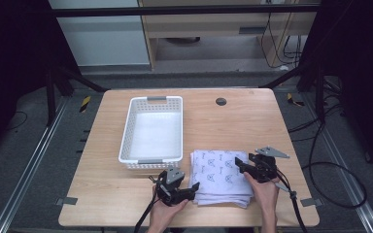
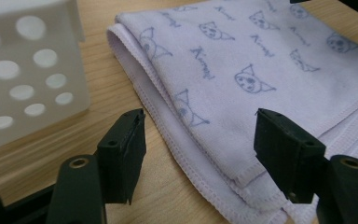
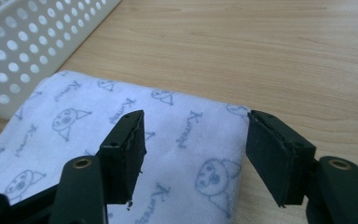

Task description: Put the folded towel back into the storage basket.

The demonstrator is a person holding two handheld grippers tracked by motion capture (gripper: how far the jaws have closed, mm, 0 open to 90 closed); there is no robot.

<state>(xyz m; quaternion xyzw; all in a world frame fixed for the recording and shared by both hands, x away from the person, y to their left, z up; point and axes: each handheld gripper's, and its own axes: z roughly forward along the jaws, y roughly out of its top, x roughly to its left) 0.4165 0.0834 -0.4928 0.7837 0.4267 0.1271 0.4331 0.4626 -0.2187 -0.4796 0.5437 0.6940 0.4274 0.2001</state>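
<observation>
Towel [image 2: 242, 60], folded beside the white basket [image 1: 151, 127], printed with cat faces and illegible script; left tongs [image 2: 200, 128] and right tongs [image 3: 196, 135] gape, gripping nothing.

A rectangular bench [image 1: 243, 121] with a pale, light-grained wooden top and rounded corners carries two things. A white plastic basket [image 1: 126, 138], oblong, with walls pierced by rows of round holes and a grey grip at each short end, sits left of the middle, its long side running away from the person. Just beside its near right corner, close but apart from it, lies a folded pale lilac cloth [image 1: 221, 170] printed with small blue cat faces and lettering, flat on the wood near the front edge, its stitched layers showing along the sides. A small dark round disc [image 1: 221, 101] is set in the top towards the far edge.
</observation>
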